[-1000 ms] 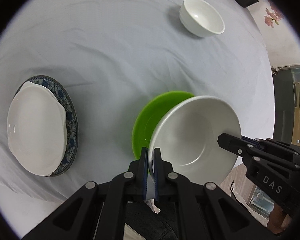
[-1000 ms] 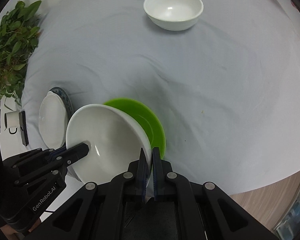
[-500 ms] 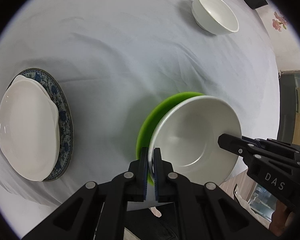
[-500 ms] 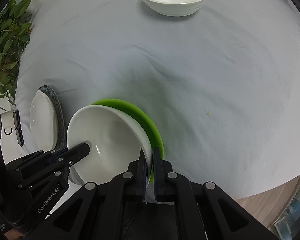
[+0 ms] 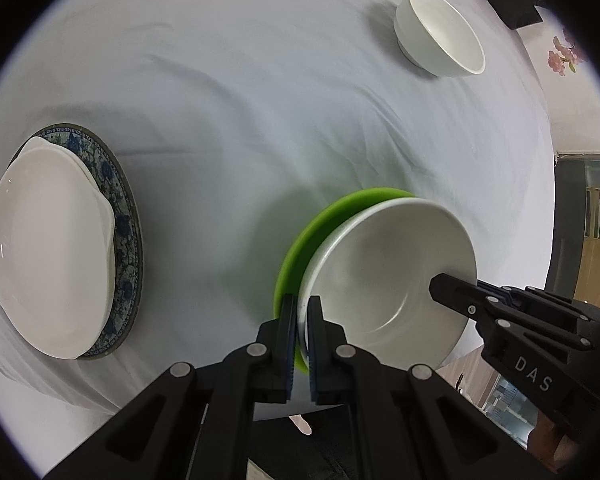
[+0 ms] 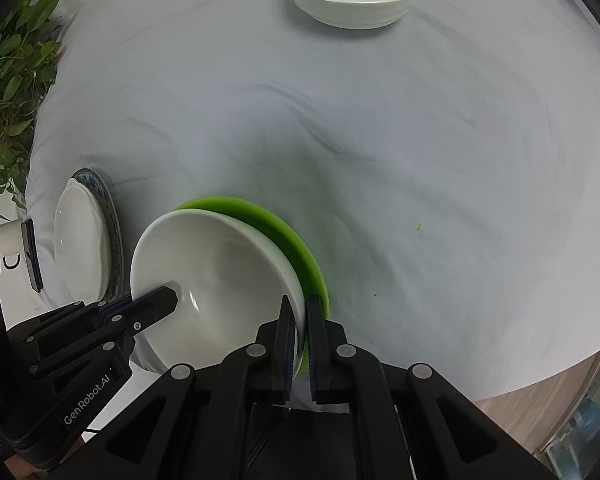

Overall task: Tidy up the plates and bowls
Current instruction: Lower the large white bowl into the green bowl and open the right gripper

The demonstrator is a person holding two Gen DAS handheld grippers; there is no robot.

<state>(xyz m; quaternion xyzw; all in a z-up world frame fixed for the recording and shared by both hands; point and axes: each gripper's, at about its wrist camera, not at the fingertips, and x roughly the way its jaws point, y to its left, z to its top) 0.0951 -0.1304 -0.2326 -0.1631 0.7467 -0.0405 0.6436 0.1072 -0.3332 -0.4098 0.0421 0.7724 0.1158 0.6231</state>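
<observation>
At nine o'clock a white plate point(image 5: 48, 252) rests on a blue-patterned plate point(image 5: 126, 240). At centre, the left gripper point(image 5: 299, 320) and right gripper point(image 6: 299, 320) each clench opposite rims of the big white bowl point(image 5: 388, 280), which sits on the green plate point(image 5: 300, 244). Both should release evenly, judging by contact, so that nothing tips; a smaller white bowl point(image 5: 440, 34) waits at one o'clock.

Both wrist views look steeply down, close over the large white bowl point(image 5: 388, 280) point(image 6: 216, 280): 1 from its left rim, 1 from its right.
</observation>
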